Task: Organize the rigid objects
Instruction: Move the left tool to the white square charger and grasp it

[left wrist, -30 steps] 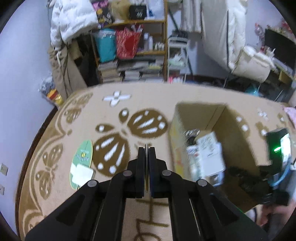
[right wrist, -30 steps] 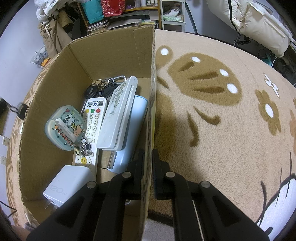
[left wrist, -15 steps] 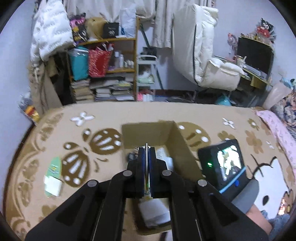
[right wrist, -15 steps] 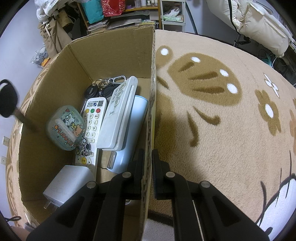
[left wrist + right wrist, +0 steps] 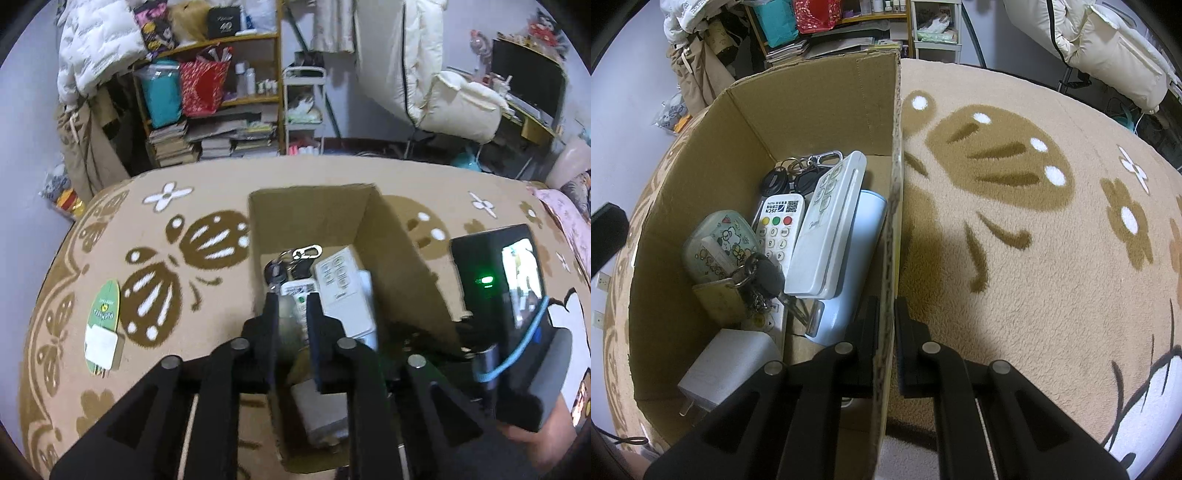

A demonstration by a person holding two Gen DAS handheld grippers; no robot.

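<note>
A: Box point(image 5: 820, 110)?
B: Corrugated cardboard, open top, tall plain walls, sitting on plush beige rug point(image 5: 1015, 277) with brown blotches and white dots.

A: Right gripper point(image 5: 885, 325)?
B: Black matte fingers pinched on the box's right wall, one inside, one outside. Narrow gap, filled by the cardboard edge.

A: Left gripper point(image 5: 293, 314)?
B: Over the box, fingers parted moderately, nothing held. Only box contents showing blurred between them.

A: Inside the box?
B: Long white plastic remote point(image 5: 827, 229) tilted across a pale blue smooth slab point(image 5: 857, 258). Smaller white remote point(image 5: 777, 229) with red, yellow, green round buttons beneath. Rounded translucent green case point(image 5: 716, 240) with cartoon print at left. Dark key bunch point(image 5: 762, 278) with a chain and a tan tag on top, touching the case. Second bunch point(image 5: 801, 170) at the far end: black fobs, metal rings, silver carabiner. White boxy charger point(image 5: 727, 365) with prongs in the near corner.

A: Outside?
B: Flat green oval card point(image 5: 103, 325) bearing a white plug, on the rug left of the box, well apart.

A: Background?
B: Cluttered shelf point(image 5: 221, 92), white padded chair point(image 5: 443, 92).
</note>
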